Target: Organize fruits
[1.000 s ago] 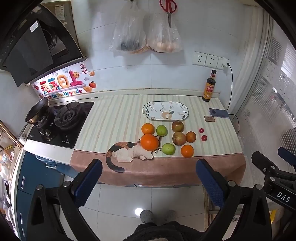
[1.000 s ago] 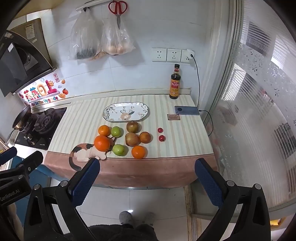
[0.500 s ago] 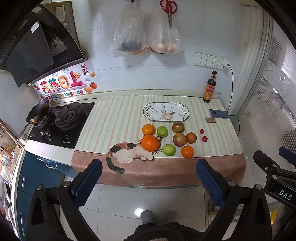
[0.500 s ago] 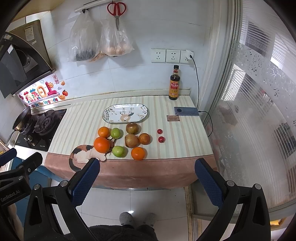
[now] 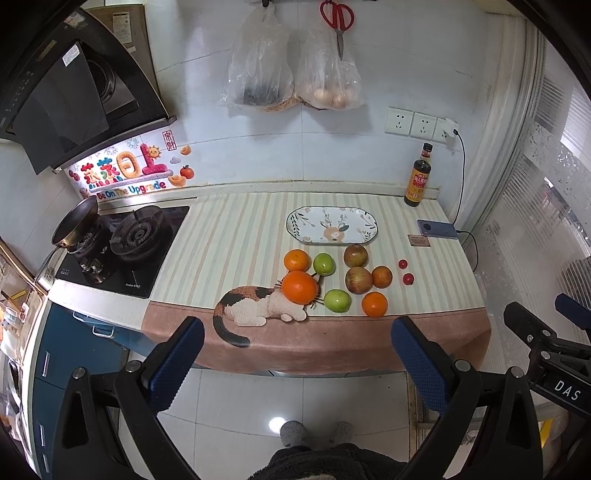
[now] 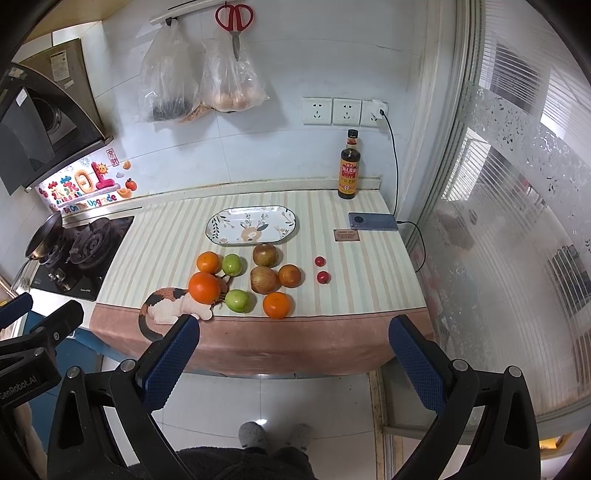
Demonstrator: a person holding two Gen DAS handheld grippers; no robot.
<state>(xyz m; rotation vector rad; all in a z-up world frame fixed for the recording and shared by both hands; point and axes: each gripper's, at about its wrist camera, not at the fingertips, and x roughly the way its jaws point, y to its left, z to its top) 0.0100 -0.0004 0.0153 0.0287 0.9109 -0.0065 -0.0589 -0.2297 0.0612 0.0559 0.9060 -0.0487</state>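
Several fruits lie on the striped counter cloth: a large orange (image 5: 299, 287), smaller oranges (image 5: 374, 304), two green apples (image 5: 337, 300), two brownish apples (image 5: 358, 280) and two small red fruits (image 5: 407, 278). An oval patterned plate (image 5: 331, 225) lies empty behind them; it also shows in the right wrist view (image 6: 251, 224). My left gripper (image 5: 295, 362) is open and empty, held over the floor in front of the counter. My right gripper (image 6: 295, 360) is open and empty too, at the same distance.
A gas stove (image 5: 122, 243) with a pan (image 5: 75, 221) is at the left. A sauce bottle (image 6: 349, 171), a phone (image 6: 373, 221) on a cable and a small card (image 6: 346, 235) are at the right back. Bags and scissors (image 5: 337, 18) hang on the wall. A window (image 6: 517, 221) bounds the right.
Both grippers have drifted very slightly; the view of the counter has shifted a little. Nothing on the counter has moved.
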